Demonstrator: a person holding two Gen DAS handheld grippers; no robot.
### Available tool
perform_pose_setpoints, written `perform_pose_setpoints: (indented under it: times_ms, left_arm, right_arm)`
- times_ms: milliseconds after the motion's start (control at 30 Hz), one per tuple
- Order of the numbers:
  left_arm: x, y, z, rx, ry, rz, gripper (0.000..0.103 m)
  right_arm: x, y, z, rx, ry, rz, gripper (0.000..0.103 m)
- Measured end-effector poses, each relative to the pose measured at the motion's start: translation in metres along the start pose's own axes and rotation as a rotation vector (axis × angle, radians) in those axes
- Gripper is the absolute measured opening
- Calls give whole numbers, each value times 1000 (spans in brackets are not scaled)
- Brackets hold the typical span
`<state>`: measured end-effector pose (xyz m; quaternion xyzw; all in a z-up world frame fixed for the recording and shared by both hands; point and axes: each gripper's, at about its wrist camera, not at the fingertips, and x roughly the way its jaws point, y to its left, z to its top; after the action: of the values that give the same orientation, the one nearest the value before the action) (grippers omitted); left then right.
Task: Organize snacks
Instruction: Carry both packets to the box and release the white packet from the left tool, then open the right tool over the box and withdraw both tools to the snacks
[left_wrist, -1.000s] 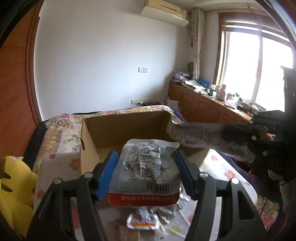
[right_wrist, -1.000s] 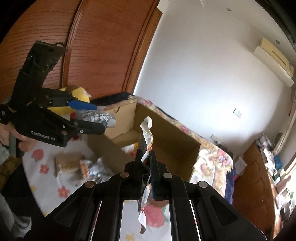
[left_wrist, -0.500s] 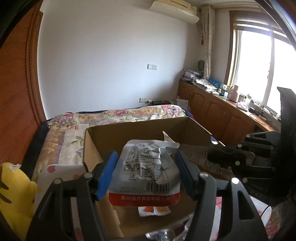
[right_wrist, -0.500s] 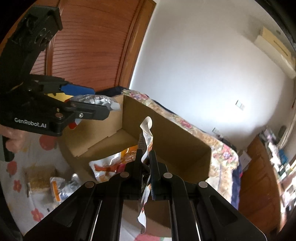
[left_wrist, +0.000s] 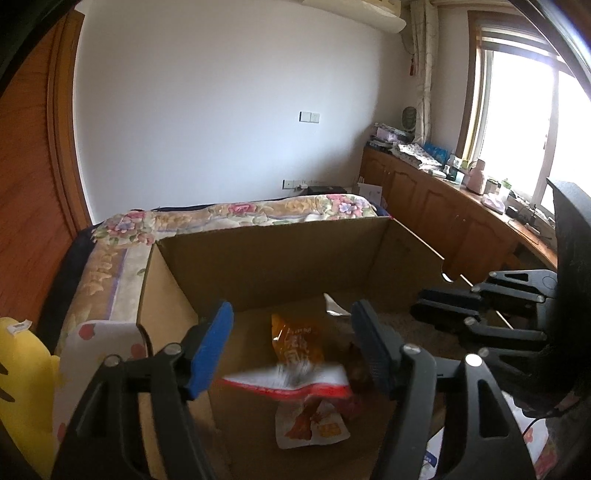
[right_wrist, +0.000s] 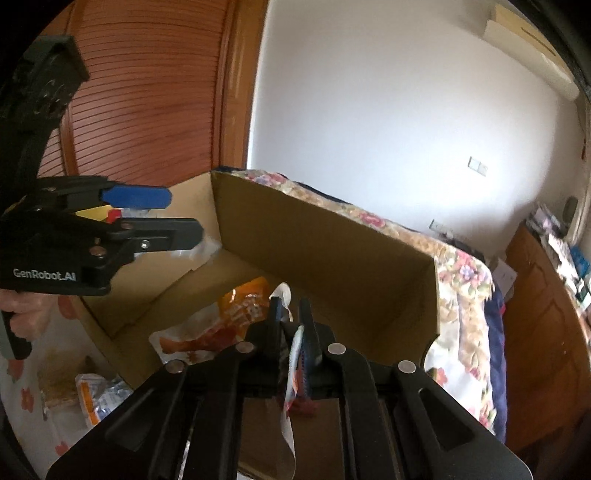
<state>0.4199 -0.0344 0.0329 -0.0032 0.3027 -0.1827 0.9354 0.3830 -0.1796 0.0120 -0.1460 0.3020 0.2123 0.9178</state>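
Hovering over the cardboard box (left_wrist: 280, 258), left gripper (left_wrist: 291, 343) gapes empty; right gripper (right_wrist: 291, 325) loosely straddles a packet (right_wrist: 293, 354).

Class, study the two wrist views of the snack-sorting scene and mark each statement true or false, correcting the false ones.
1. The left gripper has its jaws wide open. True.
2. The cardboard box is empty. False: an orange packet and a white packet lie inside.
3. A thin packet hangs between the fingers of the right gripper. True.
4. The yellow plush sits inside the box. False: it is outside, left of it.
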Motion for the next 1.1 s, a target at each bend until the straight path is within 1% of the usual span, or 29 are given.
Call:
perform_pose_setpoints:
  times_ms: [67, 100, 133, 267, 367, 467, 633, 767, 867, 1033, 1100]
  left_arm:
    - [-2, 0, -1, -5, -2, 3, 70]
    - [-4, 0, -2, -8, -3, 2, 70]
    - [-6, 0, -2, -11, -4, -1, 70]
    - [-22, -1, -5, -14, -17, -1, 70]
    - [-39, -4, -9, -7, -28, 2, 70]
    - [-60, -10, -19, 11, -38, 10, 70]
    - [-88, -18, -41, 51, -41, 23, 70]
    - [-106, -21, -68, 68, -33, 21, 70]
    - [-110, -20, -88, 70, -12, 15, 70]
    - [-100, -20, -128, 92, 37, 42, 70]
    - [-96, -19, -143, 92, 60, 43, 70]
  right_arm:
    - [-5, -2, 1, 23, -5, 3, 15]
    - [-7, -3, 1, 28, -6, -3, 23]
    - [-9, -3, 1, 31, -7, -6, 25]
    - [-29, 1, -1, 45, -16, 2, 26]
    - [-50, 1, -6, 61, -20, 5, 29]
    - [-74, 4, -18, 86, -19, 7, 34]
    - [-115, 8, -49, 124, -11, -6, 43]
    - [-142, 9, -80, 166, 1, -24, 49]
    - [-153, 7, -107, 208, 20, -34, 55]
    - [-157, 5, -149, 263, 76, -56, 60]
    - [-157, 7, -167, 273, 98, -73, 61]
